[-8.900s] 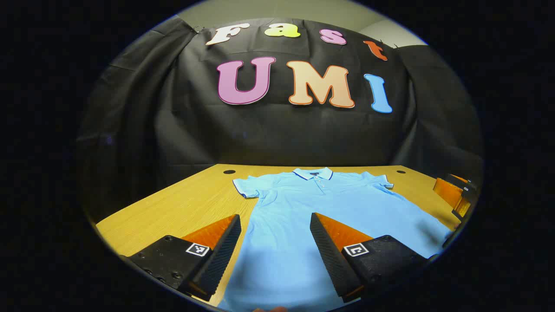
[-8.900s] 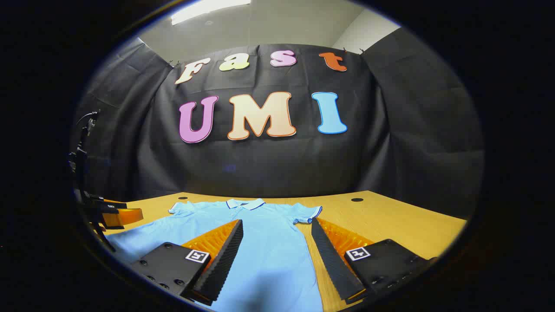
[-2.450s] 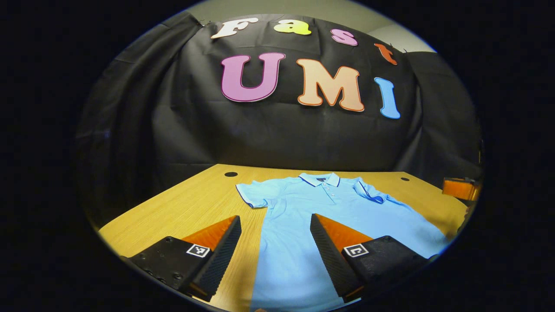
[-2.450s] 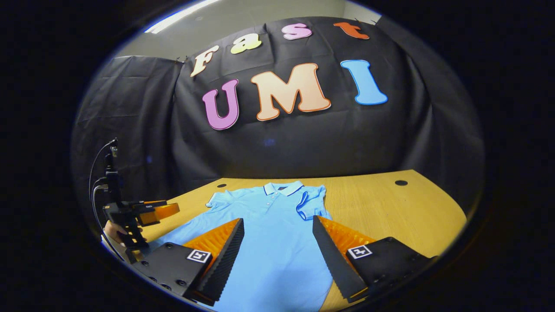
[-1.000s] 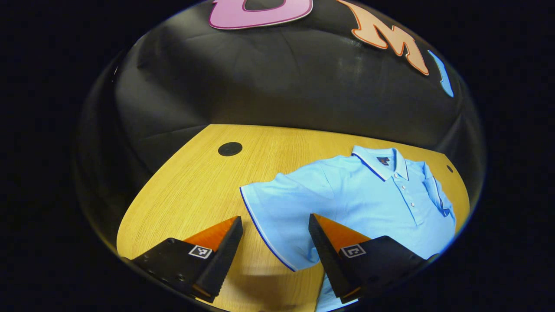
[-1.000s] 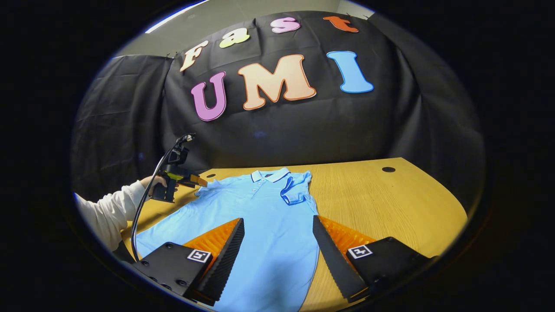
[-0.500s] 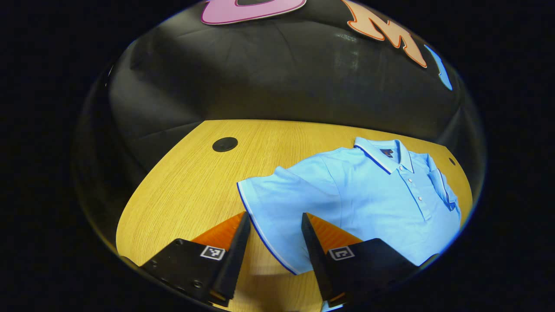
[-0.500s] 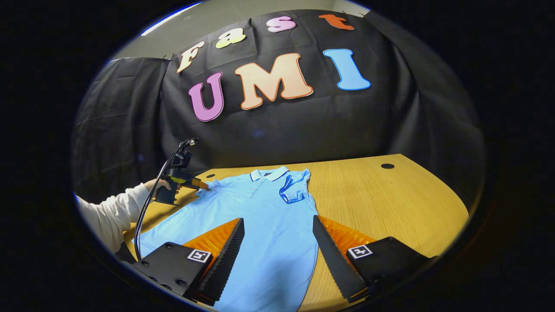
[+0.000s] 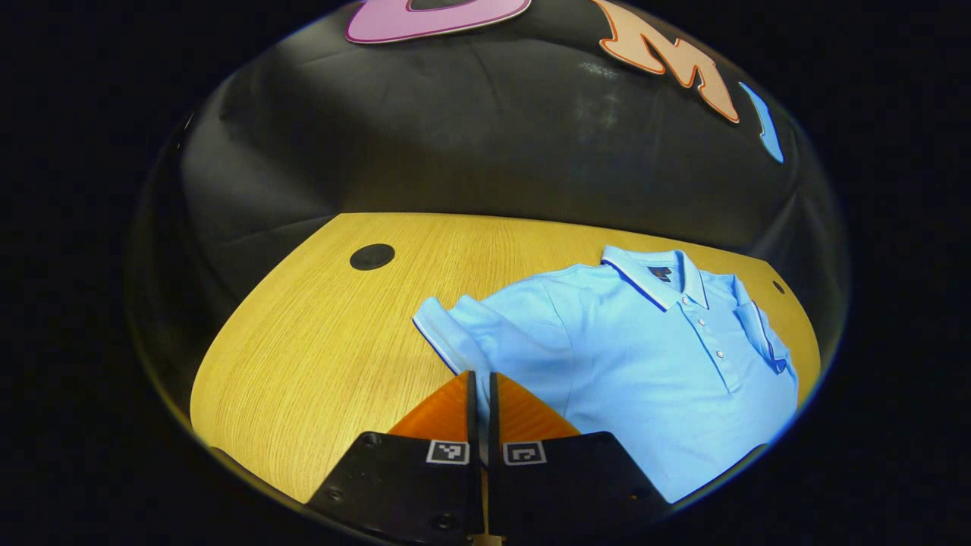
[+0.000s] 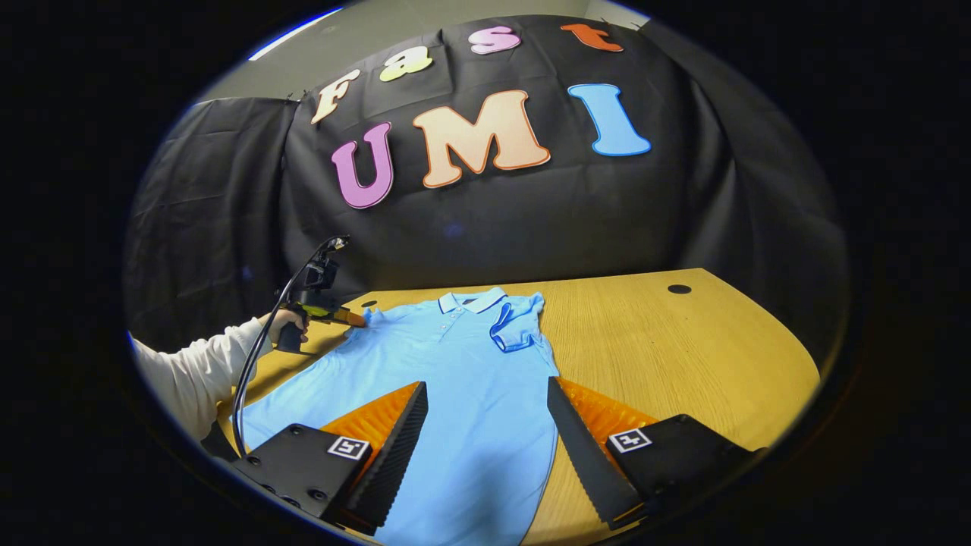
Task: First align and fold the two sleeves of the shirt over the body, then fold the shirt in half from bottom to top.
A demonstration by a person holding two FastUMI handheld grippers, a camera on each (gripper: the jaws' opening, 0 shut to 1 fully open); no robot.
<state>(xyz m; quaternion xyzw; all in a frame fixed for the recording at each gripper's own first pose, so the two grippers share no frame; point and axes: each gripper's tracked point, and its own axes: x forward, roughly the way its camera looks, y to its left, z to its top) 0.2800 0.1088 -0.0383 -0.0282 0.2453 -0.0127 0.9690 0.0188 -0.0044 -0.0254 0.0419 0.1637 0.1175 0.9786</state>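
Observation:
A light blue polo shirt (image 9: 652,356) lies face up on the wooden table (image 9: 318,334), collar toward the wall. My left gripper (image 9: 479,379) is shut on the hem of its near sleeve (image 9: 455,330), which puckers up between the fingers. The far sleeve (image 9: 758,334) lies folded over the chest. In the right gripper view the shirt (image 10: 440,394) stretches toward me, its folded sleeve (image 10: 520,322) beside the collar. My right gripper (image 10: 485,398) hovers open over the shirt's lower right side, holding nothing. The left gripper (image 10: 350,318) shows there at the other sleeve.
A person's hand (image 10: 287,324) in a white sleeve (image 10: 182,379) holds the left gripper, with a cable looping down from it. Cable holes (image 9: 372,256) (image 10: 679,289) sit in the table (image 10: 683,356) near the black cloth wall. Bare wood lies either side of the shirt.
My left gripper has gone from open around the sleeve hem to shut on it, and the sleeve has bunched up. The right gripper has stayed about where it was.

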